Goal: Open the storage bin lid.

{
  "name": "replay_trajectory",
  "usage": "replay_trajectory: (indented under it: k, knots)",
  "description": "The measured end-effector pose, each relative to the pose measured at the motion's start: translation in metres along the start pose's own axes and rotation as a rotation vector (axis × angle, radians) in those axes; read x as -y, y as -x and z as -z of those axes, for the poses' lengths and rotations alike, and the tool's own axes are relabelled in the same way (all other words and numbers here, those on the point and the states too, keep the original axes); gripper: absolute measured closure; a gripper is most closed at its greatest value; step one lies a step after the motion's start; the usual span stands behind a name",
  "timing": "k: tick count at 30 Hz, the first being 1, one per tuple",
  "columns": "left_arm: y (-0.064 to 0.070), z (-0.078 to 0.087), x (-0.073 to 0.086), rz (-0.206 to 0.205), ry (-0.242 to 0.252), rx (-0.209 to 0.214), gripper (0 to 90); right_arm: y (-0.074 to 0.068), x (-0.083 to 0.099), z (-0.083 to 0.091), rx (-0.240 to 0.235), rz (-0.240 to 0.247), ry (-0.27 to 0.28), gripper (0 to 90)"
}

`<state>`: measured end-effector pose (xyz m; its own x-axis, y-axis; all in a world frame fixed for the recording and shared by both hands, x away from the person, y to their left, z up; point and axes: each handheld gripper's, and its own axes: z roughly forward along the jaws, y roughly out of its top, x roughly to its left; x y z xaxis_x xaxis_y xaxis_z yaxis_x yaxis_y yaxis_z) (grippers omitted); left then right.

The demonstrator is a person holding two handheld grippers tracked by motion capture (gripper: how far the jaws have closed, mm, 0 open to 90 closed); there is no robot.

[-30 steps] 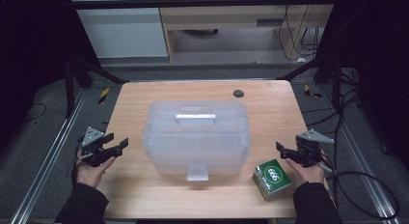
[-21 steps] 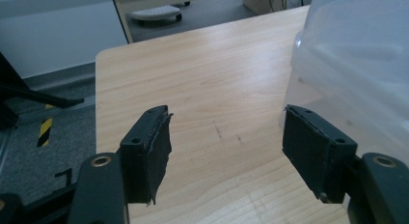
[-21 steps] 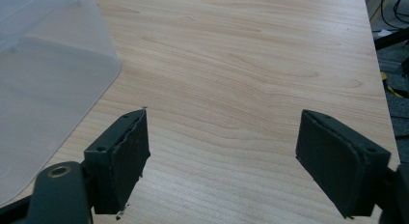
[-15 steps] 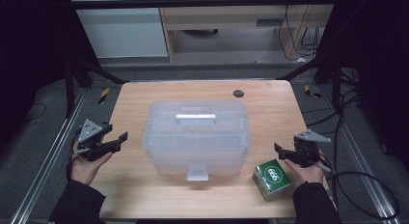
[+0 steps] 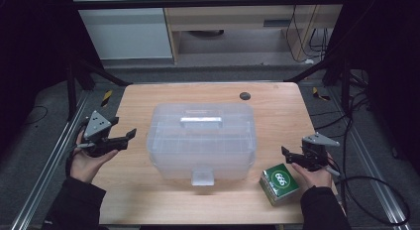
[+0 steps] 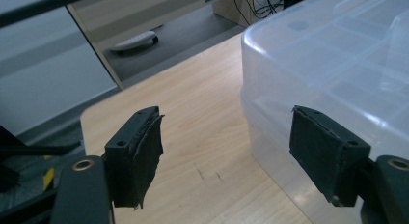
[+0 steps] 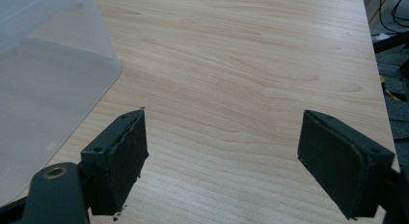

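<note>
A: Where is the clear plastic storage box (image 5: 202,140) sitting?

B: In the middle of the wooden tabletop (image 5: 277,108), lid on, its handle recess on top and the front latch (image 5: 202,177) facing the person.

A: And the left gripper (image 5: 126,137)?

B: It hangs at the tabletop's left edge, just beside the box's left wall but apart from it. Its jaws stand wide apart, released, with nothing between them. In the left gripper view the box wall (image 6: 333,84) shows close behind the right-hand jaw, with bare wood between the two jaws.

A: The right gripper (image 5: 288,154)?

B: Near the right front corner of the tabletop, off the box's right side. Its jaws are also spread and hold nothing. The right gripper view looks along bare wood, with the box's rounded corner (image 7: 53,74) at the left.

A: Anything else nearby?

B: A small green carton (image 5: 280,183) lies near the front edge, just below and left of the right gripper. A dark round cable hole (image 5: 244,95) sits toward the far side.
</note>
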<state>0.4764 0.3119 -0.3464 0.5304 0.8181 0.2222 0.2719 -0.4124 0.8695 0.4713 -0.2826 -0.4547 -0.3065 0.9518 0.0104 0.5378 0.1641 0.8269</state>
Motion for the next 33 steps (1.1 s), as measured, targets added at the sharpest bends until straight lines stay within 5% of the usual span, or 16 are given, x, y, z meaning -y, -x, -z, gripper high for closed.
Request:
replay_trajectory:
  k: [16,33]
  knots:
    - [0.007,0.006,-0.042,-0.123,-0.005,0.005,29.0,-0.002,-0.003,0.003,-0.028,0.025,-0.02,31.8]
    - [0.022,0.012,-0.078,-0.26,-0.005,0.033,31.6,-0.003,-0.002,0.001,-0.033,0.045,-0.041,31.4]
